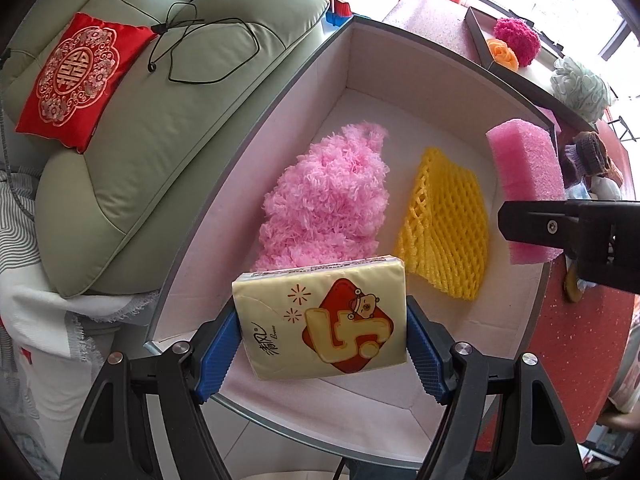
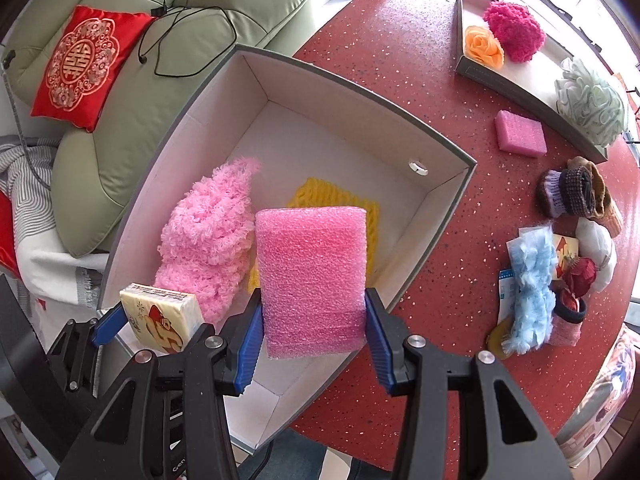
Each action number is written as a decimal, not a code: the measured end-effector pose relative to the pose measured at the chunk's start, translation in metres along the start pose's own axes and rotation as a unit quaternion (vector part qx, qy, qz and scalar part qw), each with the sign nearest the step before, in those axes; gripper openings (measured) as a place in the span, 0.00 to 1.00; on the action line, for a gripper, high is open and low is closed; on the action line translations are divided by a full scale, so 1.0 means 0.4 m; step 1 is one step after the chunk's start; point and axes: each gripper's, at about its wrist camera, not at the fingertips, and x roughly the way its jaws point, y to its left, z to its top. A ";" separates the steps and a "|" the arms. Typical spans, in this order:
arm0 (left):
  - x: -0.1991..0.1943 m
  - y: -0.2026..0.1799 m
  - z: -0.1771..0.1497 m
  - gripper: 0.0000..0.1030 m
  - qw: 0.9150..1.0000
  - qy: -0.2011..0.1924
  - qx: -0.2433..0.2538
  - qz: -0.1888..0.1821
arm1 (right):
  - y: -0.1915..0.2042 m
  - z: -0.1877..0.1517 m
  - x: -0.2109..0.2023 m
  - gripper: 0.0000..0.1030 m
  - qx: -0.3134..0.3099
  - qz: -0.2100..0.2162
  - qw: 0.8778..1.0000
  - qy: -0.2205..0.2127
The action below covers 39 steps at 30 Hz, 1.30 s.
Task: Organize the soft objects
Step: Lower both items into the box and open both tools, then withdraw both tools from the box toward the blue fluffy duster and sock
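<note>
- The tissue pack (image 1: 320, 322) is clamped between the pads of the left gripper (image 1: 324, 344), above the near end of the open box (image 2: 440, 140).
- The pink foam block (image 2: 312, 280) is clamped in the right gripper (image 2: 314, 320), above the box's near right wall.
- Inside, the pink fluffy item (image 1: 324, 200) and yellow foam net (image 1: 444, 224) occupy the middle of the floor.
- Each load is best lowered onto bare floor, near end or right side, before the jaws are parted.
- Box walls are to be cleared during descent.
</note>
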 end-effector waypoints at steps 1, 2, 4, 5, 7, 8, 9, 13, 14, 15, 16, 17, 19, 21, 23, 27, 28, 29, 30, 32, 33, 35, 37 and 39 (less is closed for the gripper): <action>0.003 -0.001 0.000 0.75 1.000 0.001 0.000 0.000 | 0.001 0.001 0.004 0.49 -0.001 -0.001 1.000 0.002; 0.005 -0.002 0.000 0.75 1.000 0.002 0.001 0.001 | 0.002 0.001 0.008 0.49 -0.002 -0.002 1.000 0.003; 0.010 -0.004 0.001 0.75 1.000 0.004 0.002 0.001 | 0.003 0.002 0.016 0.49 -0.001 -0.002 1.000 0.007; 0.012 -0.006 0.001 0.75 1.000 0.004 0.002 0.000 | 0.003 0.003 0.021 0.49 -0.001 -0.002 1.000 0.010; 0.013 -0.007 0.002 0.75 1.000 0.003 0.003 -0.002 | 0.005 0.005 0.025 0.49 -0.001 -0.003 1.000 0.012; 0.013 -0.007 0.003 0.75 1.000 0.003 0.004 -0.004 | 0.006 0.006 0.028 0.49 -0.002 -0.004 1.000 0.013; 0.014 -0.007 0.003 0.75 1.000 0.003 0.006 -0.005 | 0.006 0.007 0.029 0.49 -0.003 -0.005 1.000 0.013; 0.019 -0.009 0.004 0.78 1.000 0.010 0.009 -0.002 | 0.005 0.010 0.031 0.50 -0.004 -0.009 1.000 0.014; 0.021 -0.009 0.004 0.82 1.000 0.015 0.008 -0.003 | 0.005 0.012 0.031 0.52 -0.004 -0.009 1.000 0.014; 0.024 -0.009 0.004 0.89 1.000 0.021 0.005 -0.006 | 0.005 0.012 0.032 0.63 -0.004 -0.008 1.000 0.015; 0.026 -0.007 0.004 0.90 1.000 0.025 0.001 -0.012 | 0.004 0.012 0.032 0.70 -0.004 -0.007 1.000 0.016; 0.026 -0.006 0.003 0.90 0.999 0.027 -0.002 -0.020 | 0.001 0.012 0.032 0.80 -0.003 -0.005 1.000 0.017; 0.028 -0.006 0.005 0.93 0.999 0.031 -0.004 -0.020 | -0.005 0.009 0.030 0.80 0.000 0.001 1.000 0.015; 0.029 -0.009 0.005 1.00 0.999 0.032 -0.003 -0.006 | -0.011 0.005 0.019 0.84 0.006 0.014 1.000 0.007; 0.026 -0.008 0.004 1.00 1.000 0.031 -0.005 0.001 | -0.014 0.005 0.009 0.93 0.008 0.018 1.000 0.004; 0.017 -0.003 0.001 1.00 0.999 0.030 -0.011 -0.019 | -0.020 -0.001 -0.013 1.00 0.007 0.021 1.000 -0.010; 0.013 -0.005 -0.002 1.00 0.999 0.028 -0.009 -0.019 | -0.023 -0.006 -0.023 1.00 0.007 0.022 1.000 -0.017; 0.010 -0.008 -0.002 1.00 1.000 0.027 -0.006 -0.013 | -0.026 -0.010 -0.029 1.00 0.007 0.022 1.000 -0.021; 0.007 -0.011 -0.003 1.00 1.000 0.027 -0.002 -0.007 | -0.030 -0.015 -0.035 1.00 0.008 0.023 0.999 -0.023; 0.000 -0.018 -0.008 1.00 0.999 0.032 0.005 -0.005 | -0.043 -0.026 -0.049 1.00 0.012 0.026 0.999 -0.027; -0.003 -0.020 -0.010 1.00 0.999 0.034 0.006 -0.006 | -0.048 -0.032 -0.053 1.00 0.013 0.028 0.999 -0.029; -0.012 -0.031 -0.017 1.00 0.999 0.036 0.011 -0.009 | -0.062 -0.049 -0.068 1.00 0.018 0.028 0.999 -0.035; -0.019 -0.044 -0.023 1.00 0.999 0.039 0.019 -0.008 | -0.076 -0.062 -0.077 1.00 0.024 0.029 0.999 -0.035; -0.028 -0.062 -0.029 1.00 0.999 0.043 0.030 -0.009 | -0.097 -0.079 -0.080 1.00 0.035 0.029 0.999 -0.031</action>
